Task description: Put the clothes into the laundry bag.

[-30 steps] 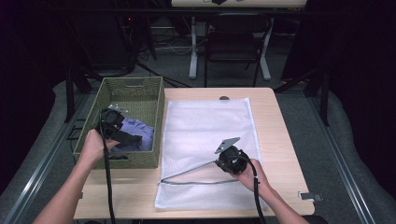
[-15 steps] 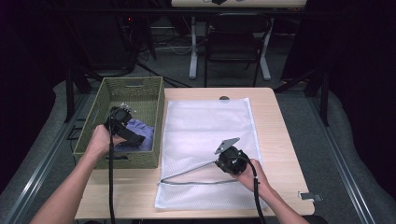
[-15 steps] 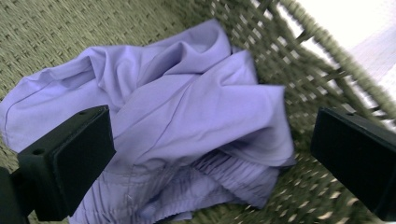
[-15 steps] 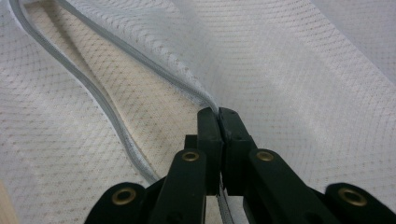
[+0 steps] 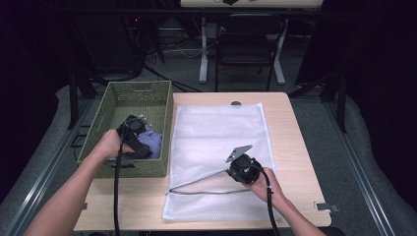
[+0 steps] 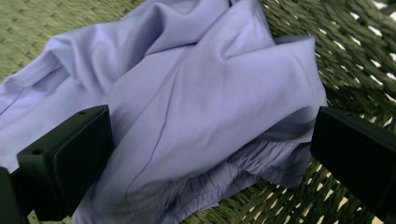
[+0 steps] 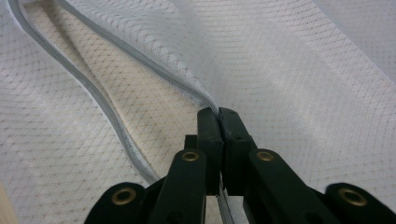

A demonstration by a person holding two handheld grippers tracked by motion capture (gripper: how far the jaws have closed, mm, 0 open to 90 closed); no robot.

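A white mesh bag [image 5: 221, 142] lies flat on the wooden table [image 5: 285, 105]. My right gripper [image 5: 235, 168] is shut on the bag's upper zipper edge [image 7: 140, 60] and holds it lifted, so the mouth gapes. To the left stands a green woven basket [image 5: 120, 98] holding a lavender cloth [image 5: 153, 141]. My left gripper [image 5: 142, 147] is down inside the basket, open, its jaws on either side of the lavender cloth [image 6: 201, 107] without pressing it.
A black chair [image 5: 246, 39] and desk legs stand beyond the table's far edge. A small dark round mark [image 5: 236, 103] sits near the table's back edge. A metal clip [image 5: 327, 207] lies at the front right corner. Grey floor surrounds the table.
My left gripper has moved right and down into the basket, onto the lavender cloth. The right gripper has stayed put, holding the bag's edge.
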